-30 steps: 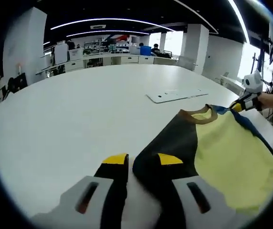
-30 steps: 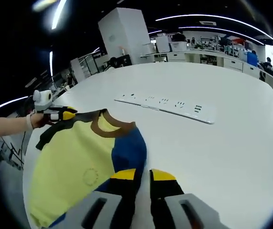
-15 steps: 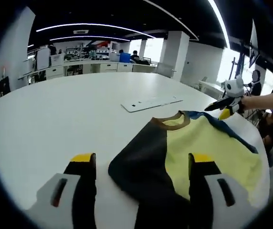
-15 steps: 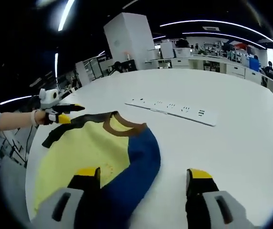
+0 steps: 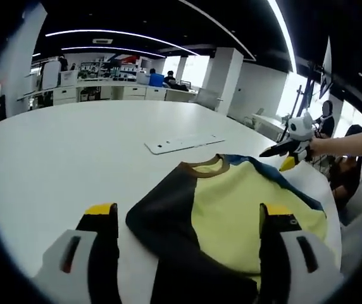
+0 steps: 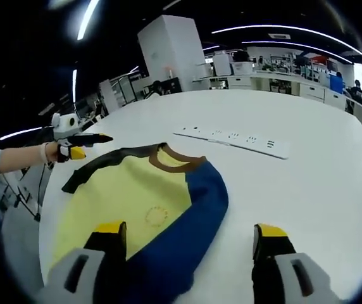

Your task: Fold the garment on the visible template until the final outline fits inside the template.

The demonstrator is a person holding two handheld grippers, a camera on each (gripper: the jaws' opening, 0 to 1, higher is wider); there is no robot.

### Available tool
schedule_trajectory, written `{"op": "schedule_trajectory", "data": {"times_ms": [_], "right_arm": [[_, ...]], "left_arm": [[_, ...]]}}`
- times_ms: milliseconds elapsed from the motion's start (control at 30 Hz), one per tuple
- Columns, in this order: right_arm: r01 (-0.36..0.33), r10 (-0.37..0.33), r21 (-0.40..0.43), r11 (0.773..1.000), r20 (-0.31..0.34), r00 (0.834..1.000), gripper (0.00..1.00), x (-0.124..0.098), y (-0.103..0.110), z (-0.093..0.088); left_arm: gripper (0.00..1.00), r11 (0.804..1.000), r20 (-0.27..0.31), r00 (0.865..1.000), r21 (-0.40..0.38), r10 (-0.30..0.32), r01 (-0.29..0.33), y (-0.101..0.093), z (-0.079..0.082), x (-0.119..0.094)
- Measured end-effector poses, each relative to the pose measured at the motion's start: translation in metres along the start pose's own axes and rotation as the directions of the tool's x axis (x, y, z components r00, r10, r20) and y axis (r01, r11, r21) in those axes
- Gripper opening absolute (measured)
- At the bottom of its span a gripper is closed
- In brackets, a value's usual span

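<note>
both hand-held grippers released: left (image 5: 187,218) | right (image 6: 190,234) | garment (image 6: 149,209) flat on table (image 6: 307,183)

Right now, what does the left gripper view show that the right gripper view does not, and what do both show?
Left gripper view: the open left tongs over the black sleeve.

Right gripper view: the open right tongs over the blue sleeve, and the round chest print.

Both: the yellow garment flat on the white table, its brown collar, and the power strip.

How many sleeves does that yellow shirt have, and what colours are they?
2. The dark sleeve lies on the left gripper's side of the yellow shirt; the blue sleeve lies on the right gripper's side, both on the white table.
</note>
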State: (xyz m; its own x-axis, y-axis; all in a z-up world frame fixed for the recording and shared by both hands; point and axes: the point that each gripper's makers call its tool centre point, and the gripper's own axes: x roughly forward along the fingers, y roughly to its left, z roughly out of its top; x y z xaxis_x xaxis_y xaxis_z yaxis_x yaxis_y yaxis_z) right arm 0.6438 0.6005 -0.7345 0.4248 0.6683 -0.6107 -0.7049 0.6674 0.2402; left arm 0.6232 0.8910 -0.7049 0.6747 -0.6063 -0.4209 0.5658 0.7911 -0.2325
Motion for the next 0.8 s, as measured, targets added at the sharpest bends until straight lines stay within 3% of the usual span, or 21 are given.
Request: {"op": "schedule_trajectory", "data": {"times_ms": [267,533,800], "right_arm": [[-0.019,0.018,0.054,0.998,0.025,1.000,0.79,-0.012,0.017,-0.010],[-0.023,0.022,0.058,0.998,0.022,1.000,0.76,-0.020,0.039,-0.025],[-0.017,0.016,0.049,0.999,0.019,1.000,0.75,-0.033,0.051,-0.030]], "left_arm": [[0.88,1.000,0.012,1.000,0.007,-0.018,0.018,-0.023,-0.004,-0.020],[0.85,1.000,0.044,0.999,-0.009,-0.018,0.018,-0.035,0.000,-0.046],[0.83,1.000,0.051,0.998,-0.005,-0.025,0.025,-0.049,0.001,-0.067]]}}
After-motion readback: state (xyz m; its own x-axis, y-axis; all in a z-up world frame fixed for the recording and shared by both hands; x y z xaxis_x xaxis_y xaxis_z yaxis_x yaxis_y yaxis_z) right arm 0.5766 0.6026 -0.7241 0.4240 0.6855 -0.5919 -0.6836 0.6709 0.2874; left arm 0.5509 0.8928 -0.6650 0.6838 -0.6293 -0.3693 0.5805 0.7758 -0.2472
